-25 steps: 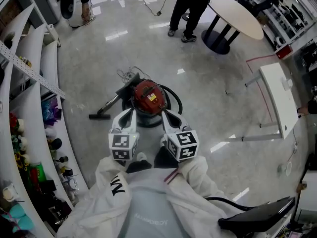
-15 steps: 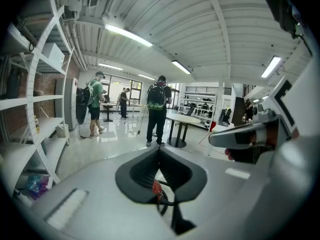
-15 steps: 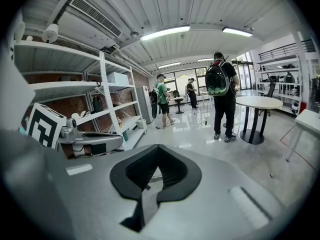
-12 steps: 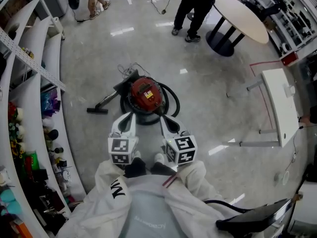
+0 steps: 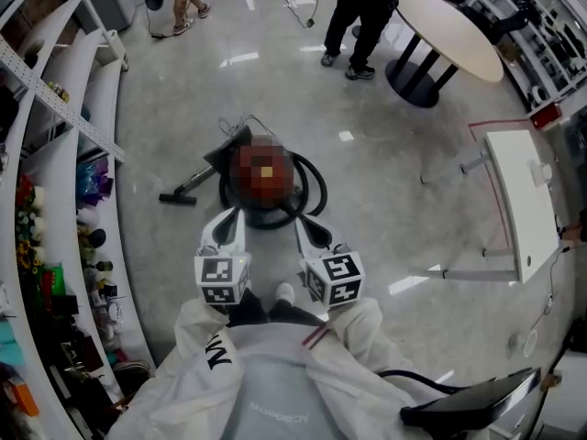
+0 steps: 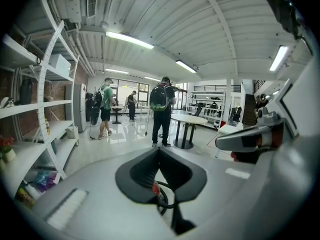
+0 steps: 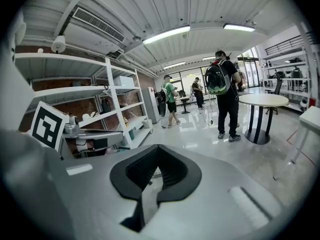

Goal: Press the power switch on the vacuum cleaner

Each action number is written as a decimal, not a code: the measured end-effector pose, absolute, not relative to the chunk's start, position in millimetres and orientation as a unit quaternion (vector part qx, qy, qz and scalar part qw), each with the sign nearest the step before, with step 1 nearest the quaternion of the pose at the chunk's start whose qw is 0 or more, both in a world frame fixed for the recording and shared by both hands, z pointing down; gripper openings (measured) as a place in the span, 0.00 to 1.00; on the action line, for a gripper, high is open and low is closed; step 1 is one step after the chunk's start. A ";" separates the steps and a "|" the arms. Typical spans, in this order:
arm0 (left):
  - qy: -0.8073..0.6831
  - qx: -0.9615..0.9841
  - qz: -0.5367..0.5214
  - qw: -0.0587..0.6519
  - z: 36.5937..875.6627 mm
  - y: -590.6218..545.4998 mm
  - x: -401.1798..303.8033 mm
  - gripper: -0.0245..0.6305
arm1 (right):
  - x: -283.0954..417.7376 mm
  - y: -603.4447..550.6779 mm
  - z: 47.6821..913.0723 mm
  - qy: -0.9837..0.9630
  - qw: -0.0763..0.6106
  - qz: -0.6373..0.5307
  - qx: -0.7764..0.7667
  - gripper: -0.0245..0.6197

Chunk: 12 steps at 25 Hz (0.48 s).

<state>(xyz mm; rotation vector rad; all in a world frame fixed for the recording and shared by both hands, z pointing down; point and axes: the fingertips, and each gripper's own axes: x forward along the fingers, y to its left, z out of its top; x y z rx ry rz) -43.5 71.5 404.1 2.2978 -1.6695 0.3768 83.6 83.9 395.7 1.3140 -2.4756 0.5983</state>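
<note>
The vacuum cleaner [image 5: 264, 177] stands on the glossy floor, a round red body on a black base with a black hose [image 5: 316, 189] looped around it. A mosaic patch covers its top, so the switch is hidden. My left gripper [image 5: 229, 220] and right gripper [image 5: 307, 225] hover side by side just short of the vacuum's near side, both pointing at it. Each has its jaws shut with nothing between them. In the left gripper view [image 6: 159, 150] a bit of red body and black hose [image 6: 162, 199] shows below the closed tips. The right gripper view [image 7: 157, 148] shows closed tips over bare floor.
The vacuum's wand and floor nozzle [image 5: 179, 198] lie to its left. White shelving [image 5: 55, 154] with small items runs along the left. A round table [image 5: 454, 30] and two people stand at the far side, a white table [image 5: 518, 186] at the right, a black seat [image 5: 477, 401] behind me.
The head view has drifted a little, so the vacuum sits slightly higher and further left. Both grippers stay shut, side by side, and sit slightly lower in the frame.
</note>
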 end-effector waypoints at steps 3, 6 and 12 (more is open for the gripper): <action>-0.579 0.794 0.130 0.132 399.6 76.5 -32.7 0.04 | 93.5 86.1 394.5 -0.858 0.131 0.209 0.450 0.04; -0.575 0.797 0.138 0.127 397.7 79.5 -24.5 0.04 | 97.4 87.6 393.9 -0.860 0.125 0.213 0.447 0.04; -0.563 0.805 0.146 0.123 394.6 71.9 -11.6 0.04 | 102.7 87.0 394.7 -0.857 0.117 0.220 0.451 0.04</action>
